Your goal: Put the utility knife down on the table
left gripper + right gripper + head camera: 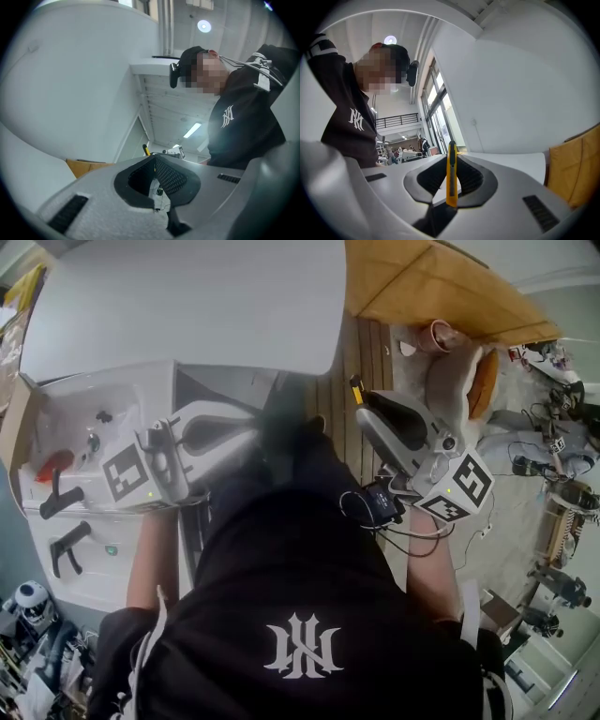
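A yellow utility knife (451, 174) stands upright between the black pads of my right gripper (451, 161), which is shut on it. In the head view its yellow tip (355, 386) pokes out of the right gripper (364, 401), held in front of the person's chest just off the near edge of the white table (187, 306). My left gripper (265, 424) hovers at the same height to the left. Its pads (165, 174) are closed together with nothing between them. Both grippers point up and towards the person.
A white box (66, 399) at the left holds black-handled tools (58, 495) and a red item (52, 465). A wooden board (441, 287) leans at the upper right above plank flooring (370, 343). Equipment and cables (553, 456) crowd the right side.
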A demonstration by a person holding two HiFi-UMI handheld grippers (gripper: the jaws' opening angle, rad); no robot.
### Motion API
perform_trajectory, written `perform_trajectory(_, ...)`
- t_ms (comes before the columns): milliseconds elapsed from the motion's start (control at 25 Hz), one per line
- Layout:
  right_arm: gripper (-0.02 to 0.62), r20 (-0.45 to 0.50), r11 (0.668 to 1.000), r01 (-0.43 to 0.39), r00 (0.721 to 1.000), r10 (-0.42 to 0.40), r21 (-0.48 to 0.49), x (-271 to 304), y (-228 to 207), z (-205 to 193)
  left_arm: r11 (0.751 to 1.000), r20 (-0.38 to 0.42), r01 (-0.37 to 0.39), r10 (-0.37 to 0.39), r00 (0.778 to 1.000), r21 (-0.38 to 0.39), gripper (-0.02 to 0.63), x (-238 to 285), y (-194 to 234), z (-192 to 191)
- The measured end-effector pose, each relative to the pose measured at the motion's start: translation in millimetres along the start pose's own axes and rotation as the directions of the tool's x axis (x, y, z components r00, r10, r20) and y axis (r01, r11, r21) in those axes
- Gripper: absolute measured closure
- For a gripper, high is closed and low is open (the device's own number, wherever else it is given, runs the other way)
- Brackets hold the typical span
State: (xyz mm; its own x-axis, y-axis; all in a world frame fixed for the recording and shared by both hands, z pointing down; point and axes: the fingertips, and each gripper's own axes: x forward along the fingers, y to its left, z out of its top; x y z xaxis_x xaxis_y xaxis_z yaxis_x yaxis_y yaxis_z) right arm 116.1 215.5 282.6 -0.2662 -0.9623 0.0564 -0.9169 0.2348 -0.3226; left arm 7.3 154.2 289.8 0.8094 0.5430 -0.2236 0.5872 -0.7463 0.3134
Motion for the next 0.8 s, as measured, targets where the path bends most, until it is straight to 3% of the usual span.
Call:
perform_trajectory(360,0.541,-0.018,0.983,-0.180,0.983,0.180,0.036,50,-98,16,0.979,0.018,-0.206,0.206,0.978,0.008,0.600,26,73,12)
perform_trajectory(680,0.541,-0.053,0.938,-0.345,0.936,0.347,0.047,96,-228,74,0.928,0.038,-0.373,0.372,0.927,0.005,0.600,93,191,51)
perform_trajectory(800,0.541,-0.052,0.914,-0.402,0.913,0.404,0.052,110,-260,93,0.904,0.056,-0.425,0.423,0.904,0.034,0.600,111,213,66)
